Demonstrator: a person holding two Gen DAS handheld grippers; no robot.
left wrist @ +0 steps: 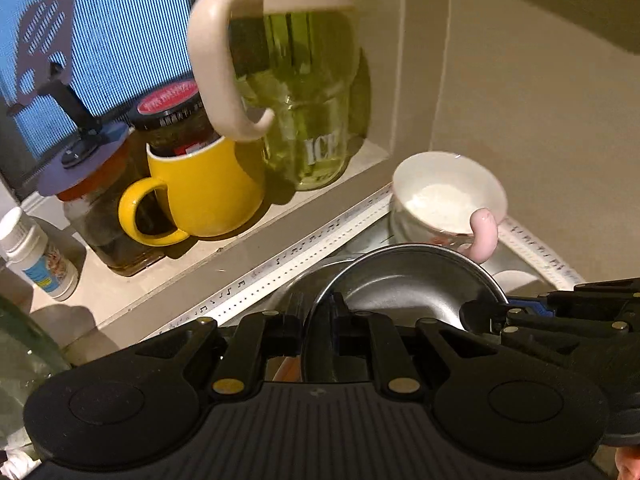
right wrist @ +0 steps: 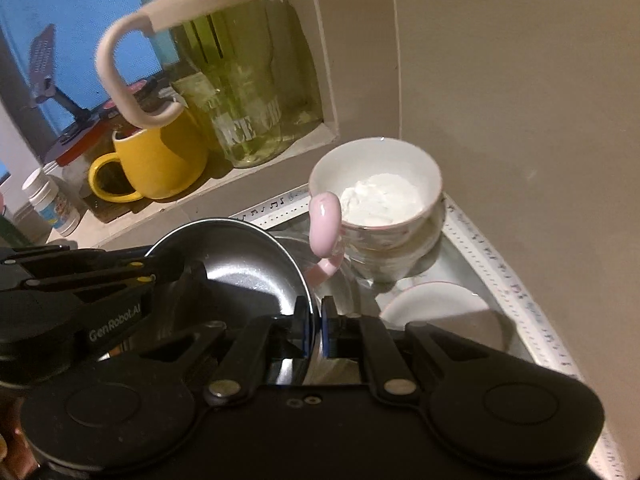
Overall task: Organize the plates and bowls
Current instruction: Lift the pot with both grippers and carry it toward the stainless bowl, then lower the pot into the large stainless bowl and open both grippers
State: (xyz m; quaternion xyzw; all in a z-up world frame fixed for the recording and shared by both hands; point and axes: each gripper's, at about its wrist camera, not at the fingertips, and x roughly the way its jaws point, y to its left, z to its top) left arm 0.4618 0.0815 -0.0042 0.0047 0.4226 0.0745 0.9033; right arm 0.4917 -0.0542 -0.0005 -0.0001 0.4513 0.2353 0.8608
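Both sets of jaws are clenched on the rim of one steel bowl [right wrist: 256, 264]: the left gripper [left wrist: 322, 312] pinches its near edge, the right gripper [right wrist: 316, 316] its right edge. Beyond the bowl stands a white cup [right wrist: 378, 196] with a pink handle, a saucer [right wrist: 432, 304] beside it.

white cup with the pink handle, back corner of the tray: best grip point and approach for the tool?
Grip the rim of the cup on its bare wall, coming from above, one finger inside and one outside. It stands upright on stacked dishes with its mouth open upward, holding something white, so keep it level. The pink handle is thin, curved, and faces the steel bowl, which both tools grip.
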